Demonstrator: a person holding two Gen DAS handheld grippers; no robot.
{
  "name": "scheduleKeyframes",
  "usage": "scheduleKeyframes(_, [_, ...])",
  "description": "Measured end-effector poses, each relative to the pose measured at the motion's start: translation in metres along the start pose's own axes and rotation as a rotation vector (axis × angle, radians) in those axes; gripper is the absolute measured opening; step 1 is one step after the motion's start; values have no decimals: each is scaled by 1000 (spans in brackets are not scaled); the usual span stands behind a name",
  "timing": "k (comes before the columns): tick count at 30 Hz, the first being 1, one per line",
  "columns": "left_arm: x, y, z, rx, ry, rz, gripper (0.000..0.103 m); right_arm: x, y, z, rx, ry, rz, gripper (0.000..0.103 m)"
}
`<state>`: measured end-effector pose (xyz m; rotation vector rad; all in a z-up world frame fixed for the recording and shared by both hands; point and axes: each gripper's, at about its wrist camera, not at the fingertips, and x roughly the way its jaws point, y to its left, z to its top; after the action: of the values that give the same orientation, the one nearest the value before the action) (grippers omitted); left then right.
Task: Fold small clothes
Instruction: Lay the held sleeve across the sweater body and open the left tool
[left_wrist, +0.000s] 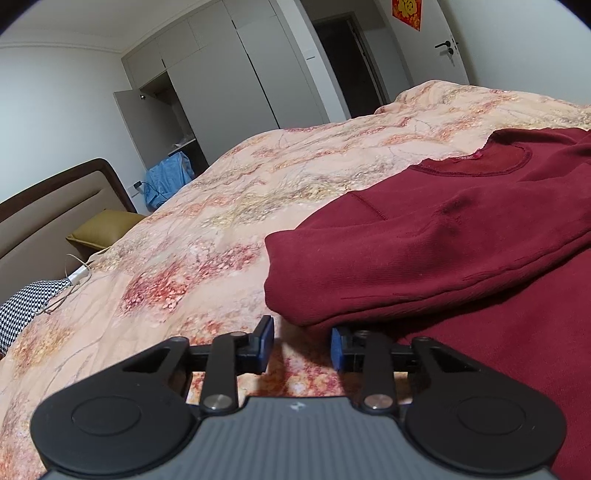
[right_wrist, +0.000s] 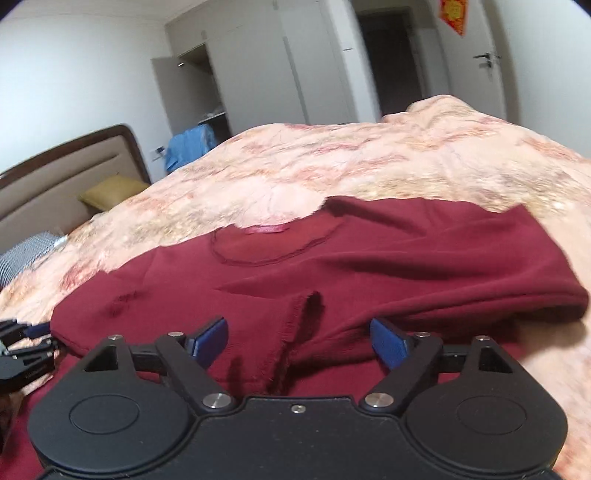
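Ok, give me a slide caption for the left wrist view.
Left gripper, jaws apart and empty, at the folded edge of a maroon sweatshirt on a floral quilt.

A home bedroom; a wide bed (left_wrist: 221, 206) under a floral peach quilt (left_wrist: 332, 155) fills the view; a padded headboard (left_wrist: 55, 206) and a mustard pillow (left_wrist: 105, 230) stand at its head; pale built-in wardrobes (left_wrist: 229, 74) line the far wall; a white door (left_wrist: 443, 44) bears a red paper decoration (left_wrist: 407, 13).
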<state>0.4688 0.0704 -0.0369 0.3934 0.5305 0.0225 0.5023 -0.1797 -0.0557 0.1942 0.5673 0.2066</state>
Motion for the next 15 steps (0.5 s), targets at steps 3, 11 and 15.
scheduleKeyframes(3, [3, 2, 2, 1, 7, 16, 45, 12, 1, -4, -39, 2, -22, 55])
scheduleKeyframes(11, [3, 5, 12, -9, -28, 4, 30, 14, -13, -12, 38, -56, 15, 29])
scheduleKeyframes(15, [-8, 2, 17, 14, -67, -18, 9, 8, -7, -15, 11, -93, -5, 34])
